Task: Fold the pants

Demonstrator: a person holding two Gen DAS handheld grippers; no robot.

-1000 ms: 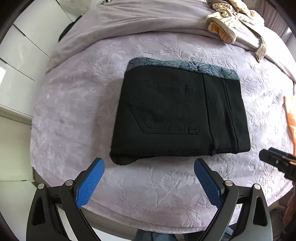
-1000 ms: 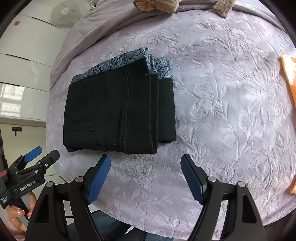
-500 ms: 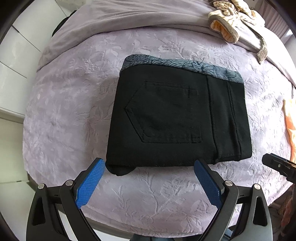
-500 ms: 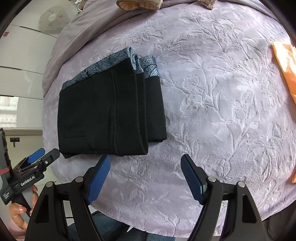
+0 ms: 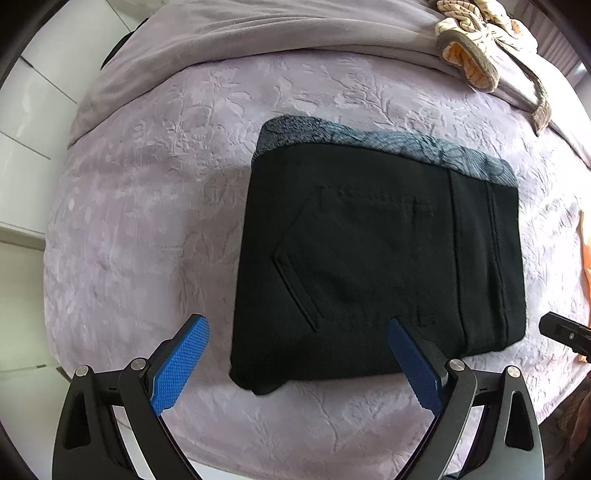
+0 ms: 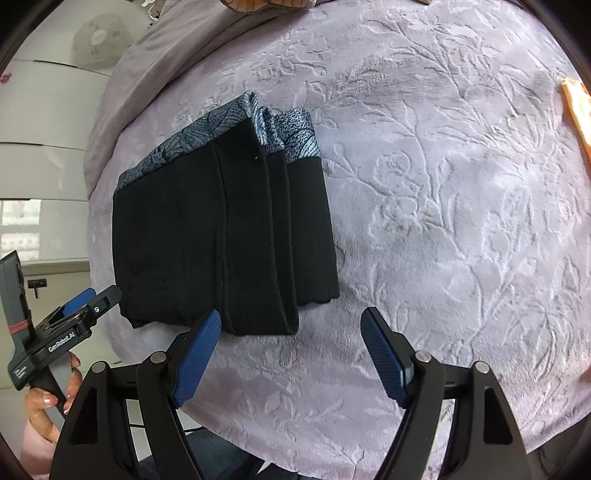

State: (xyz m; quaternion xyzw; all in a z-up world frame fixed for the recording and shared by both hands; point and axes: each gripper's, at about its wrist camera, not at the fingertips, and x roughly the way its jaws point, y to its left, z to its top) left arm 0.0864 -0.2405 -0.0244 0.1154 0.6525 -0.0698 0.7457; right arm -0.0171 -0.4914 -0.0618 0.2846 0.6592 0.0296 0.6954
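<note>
On the lilac embossed bedspread (image 5: 155,206) lie the black pants (image 5: 376,266), folded into a thick, roughly rectangular stack with a back pocket facing up and a strip of grey-blue leaf-patterned lining (image 5: 373,138) showing along the far edge. From the right wrist view the same pants (image 6: 221,240) show several stacked layers at their right side, with the patterned lining (image 6: 236,122) fanning out at the far end. Nothing lies on top of the stack, and neither tool touches it. The left gripper (image 5: 295,363) hangs just short of the near edge of the pants, its blue-padded fingers (image 5: 181,363) spread wide and holding nothing; the right pad overlaps the near right part of the stack in view. The right gripper (image 6: 291,356) hangs over the bedspread at the near right corner of the pants, its fingers (image 6: 384,360) likewise spread wide and empty. A hand (image 6: 48,402) with painted nails grips the handle of the left tool at the bed's near left edge. Farther off, a rumpled purple blanket (image 5: 280,33) runs along the back of the bed, a beige patterned garment (image 5: 476,40) lies on it at the far right, and an orange cloth (image 5: 585,258) sits at the right edge, well apart from the pants. White cabinets (image 5: 29,110) stand beyond the bed on the left.
</note>
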